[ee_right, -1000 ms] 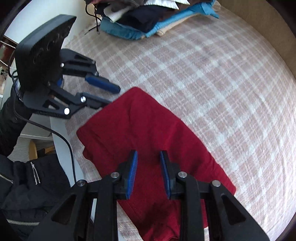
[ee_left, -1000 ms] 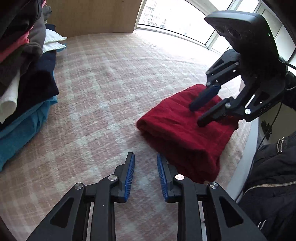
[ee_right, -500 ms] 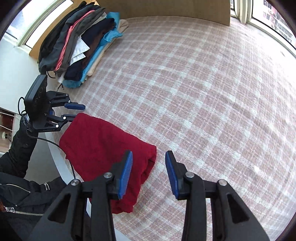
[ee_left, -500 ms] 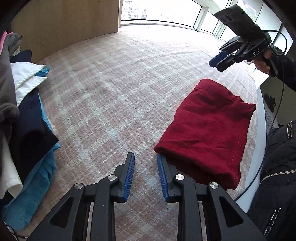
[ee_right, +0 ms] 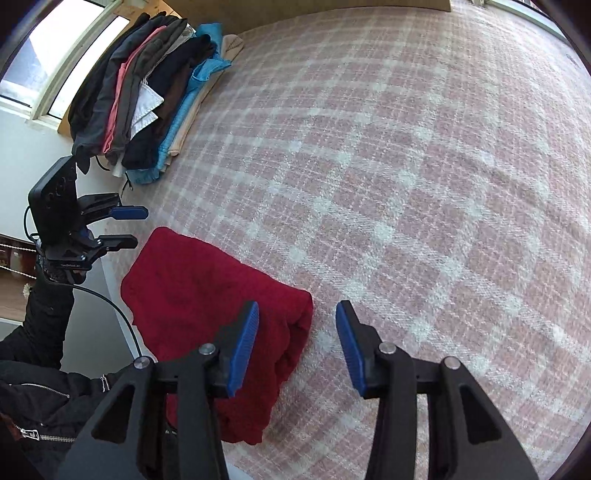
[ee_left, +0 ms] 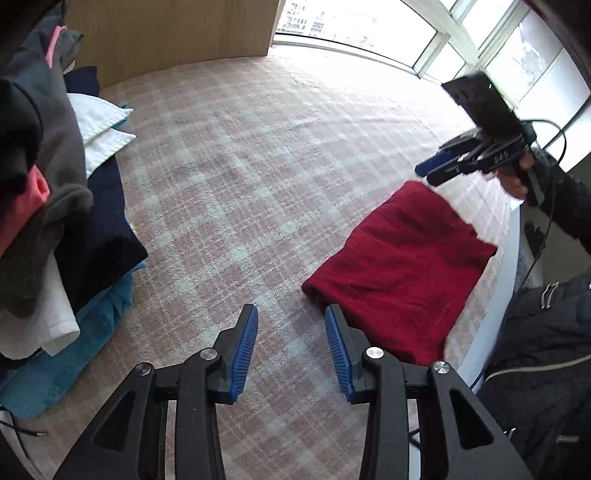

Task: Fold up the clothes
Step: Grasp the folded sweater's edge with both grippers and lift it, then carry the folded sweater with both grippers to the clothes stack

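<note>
A folded red garment [ee_left: 402, 266] lies flat on the pink plaid bed cover, near the bed's edge; it also shows in the right wrist view [ee_right: 207, 317]. My left gripper [ee_left: 291, 350] is open and empty, raised above the cover just left of the garment's near corner. My right gripper [ee_right: 295, 347] is open and empty, held above the garment's folded edge. In the left wrist view the right gripper [ee_left: 428, 173] hovers over the garment's far corner. In the right wrist view the left gripper [ee_right: 133, 227] hovers beyond the garment's far end.
A pile of unfolded clothes [ee_left: 48, 206] in dark, grey, pink, white and teal lies along one side of the bed [ee_right: 155, 99]. The plaid cover [ee_left: 258, 166] spreads wide. A wooden headboard [ee_left: 166, 33] and windows stand behind. The bed edge [ee_left: 513, 258] runs beside the garment.
Both grippers have lifted away from the red garment and opened wider. The garment now lies folded and untouched on the cover.
</note>
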`<action>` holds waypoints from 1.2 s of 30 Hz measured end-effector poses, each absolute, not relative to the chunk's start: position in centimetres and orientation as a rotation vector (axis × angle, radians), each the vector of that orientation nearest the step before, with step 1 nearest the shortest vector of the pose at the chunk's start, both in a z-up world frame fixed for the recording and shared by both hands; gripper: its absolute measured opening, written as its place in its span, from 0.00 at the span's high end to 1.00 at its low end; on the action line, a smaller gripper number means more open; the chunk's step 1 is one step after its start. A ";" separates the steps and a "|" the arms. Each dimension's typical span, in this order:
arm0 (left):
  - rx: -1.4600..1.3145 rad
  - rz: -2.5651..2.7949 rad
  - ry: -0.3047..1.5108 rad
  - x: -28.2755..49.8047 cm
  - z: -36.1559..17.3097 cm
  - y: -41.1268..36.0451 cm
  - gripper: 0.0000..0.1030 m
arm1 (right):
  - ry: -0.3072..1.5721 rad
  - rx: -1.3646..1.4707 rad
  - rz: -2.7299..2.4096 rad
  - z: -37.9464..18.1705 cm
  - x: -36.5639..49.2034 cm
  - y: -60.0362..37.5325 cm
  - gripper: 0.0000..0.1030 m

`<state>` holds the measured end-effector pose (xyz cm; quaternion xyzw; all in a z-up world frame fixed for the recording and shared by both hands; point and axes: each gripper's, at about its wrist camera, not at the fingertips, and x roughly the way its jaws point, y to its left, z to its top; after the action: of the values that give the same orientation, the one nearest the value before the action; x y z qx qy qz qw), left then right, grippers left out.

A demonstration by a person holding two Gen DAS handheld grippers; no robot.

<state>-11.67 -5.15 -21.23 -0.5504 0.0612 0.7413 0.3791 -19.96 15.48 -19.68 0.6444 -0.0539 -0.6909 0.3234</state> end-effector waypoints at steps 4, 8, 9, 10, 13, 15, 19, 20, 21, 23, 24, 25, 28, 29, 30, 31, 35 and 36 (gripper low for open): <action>-1.429 1.857 0.171 -11.9 -21.8 -3.3 0.50 | -0.114 1.673 -1.804 -20.3 -19.5 14.7 0.56; -1.469 1.807 0.286 -11.8 -23.3 -0.2 0.50 | 0.002 1.617 -1.810 -20.4 -18.5 13.7 0.56; -1.459 1.806 0.328 -11.6 -23.5 0.2 0.50 | 0.024 1.606 -1.810 -20.3 -18.4 13.6 0.56; -1.448 1.804 0.370 -11.4 -23.6 0.6 0.48 | 0.040 1.600 -1.808 -20.2 -18.3 13.7 0.56; -1.422 1.798 0.454 -10.7 -23.9 1.5 0.47 | 0.105 1.570 -1.802 -20.0 -18.0 13.3 0.56; -1.406 1.793 0.499 -10.1 -24.1 2.1 0.47 | 0.139 1.545 -1.796 -20.1 -17.8 12.8 0.57; -1.366 1.743 0.505 -9.1 -24.2 2.8 0.73 | 0.081 1.553 -1.748 -20.7 -18.0 12.7 0.83; -1.358 1.739 0.494 -8.9 -24.2 2.8 0.82 | 0.077 1.551 -1.750 -20.7 -18.0 12.7 0.83; -1.350 1.740 0.486 -8.8 -24.2 2.7 0.84 | 0.084 1.540 -1.760 -20.5 -17.8 12.5 0.85; -1.343 1.752 0.461 -8.5 -23.8 2.3 0.88 | 0.063 1.521 -1.788 -19.8 -17.6 12.7 0.86; -1.339 1.765 0.444 -8.4 -23.5 2.0 0.88 | 0.036 1.507 -1.805 -19.1 -17.6 13.0 0.87; -1.328 1.788 0.419 -8.4 -22.8 1.5 0.88 | 0.012 1.478 -1.824 -18.0 -17.6 13.3 0.87; -1.263 1.888 0.418 -7.5 -19.7 0.5 0.88 | -0.028 1.352 -1.918 -13.7 -17.2 14.0 0.87; -1.230 1.926 0.423 -7.2 -18.4 0.1 0.88 | -0.045 1.278 -1.953 -11.9 -16.8 14.2 0.87; -1.160 1.966 0.414 -6.6 -16.7 -0.2 0.88 | -0.036 1.174 -1.992 -10.4 -16.5 14.3 0.87; -1.096 2.002 0.400 -6.2 -15.2 -0.5 0.88 | -0.008 1.110 -2.030 -9.8 -16.4 14.2 0.87; -1.069 2.098 0.371 -7.5 -13.7 -1.2 0.89 | 0.004 1.162 -2.037 -8.7 -18.6 13.4 0.88; -1.066 2.121 0.390 -7.6 -13.3 -1.2 0.89 | 0.039 1.104 -2.053 -7.6 -18.3 13.1 0.88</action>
<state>-7.57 -1.16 -13.27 -0.4133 0.1511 0.8227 0.3598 -18.34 13.05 -7.64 0.4353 0.0154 -0.8093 0.3940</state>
